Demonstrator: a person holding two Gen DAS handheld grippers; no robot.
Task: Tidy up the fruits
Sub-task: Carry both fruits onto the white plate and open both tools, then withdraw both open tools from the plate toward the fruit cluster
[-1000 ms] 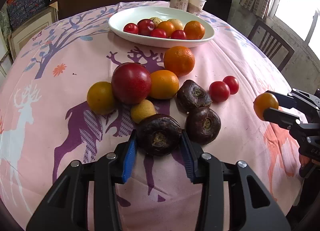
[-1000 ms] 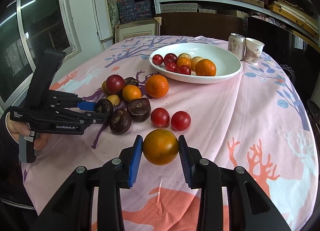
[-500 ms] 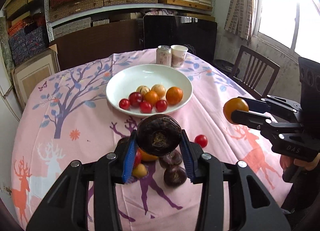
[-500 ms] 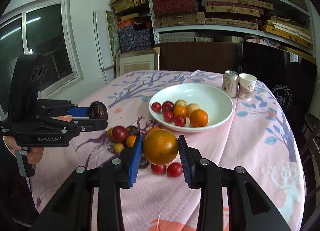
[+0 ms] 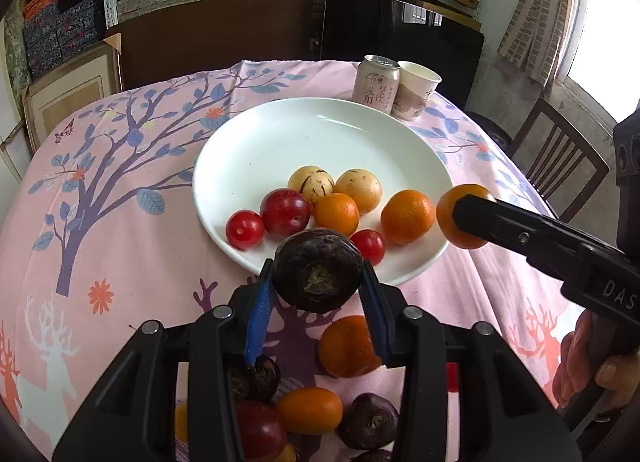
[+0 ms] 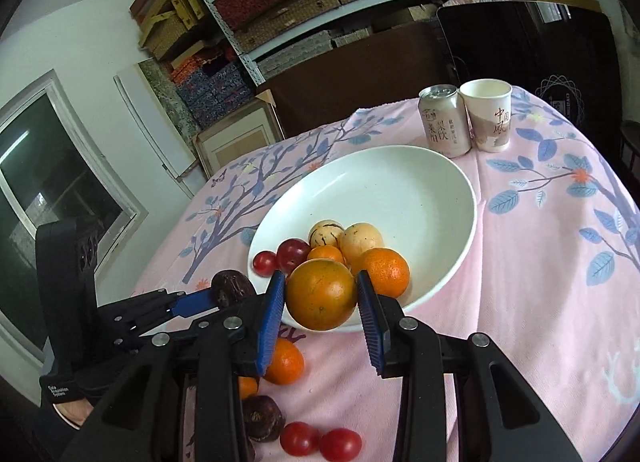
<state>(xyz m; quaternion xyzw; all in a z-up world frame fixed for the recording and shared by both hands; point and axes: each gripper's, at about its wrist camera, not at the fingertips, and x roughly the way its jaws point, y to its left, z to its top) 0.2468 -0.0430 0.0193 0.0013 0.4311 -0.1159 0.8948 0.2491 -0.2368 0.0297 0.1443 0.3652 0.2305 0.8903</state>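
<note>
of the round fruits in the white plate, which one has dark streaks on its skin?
The pale yellow fruit at the back left of the group in the white plate. Its pale neighbour to the right is plain; the others are red or orange.

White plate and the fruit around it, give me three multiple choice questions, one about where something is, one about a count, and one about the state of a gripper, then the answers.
1. Where does the paper cup stand?
A. On the plate
B. Beside the drink can, beyond the white plate
C. Among the loose fruit on the cloth

2. How many cherry tomatoes lie on the plate?
A. Two
B. Five
C. None

3. What is the right gripper doing?
A. Open and empty
B. Shut on a cherry tomato
C. Shut on an orange

Answers: 1 B, cup and can stand side by side past the plate's far rim. 2 A, the left wrist view shows one tomato at the left and one near the front rim. 3 C, both blue pads press the orange's sides.
</note>
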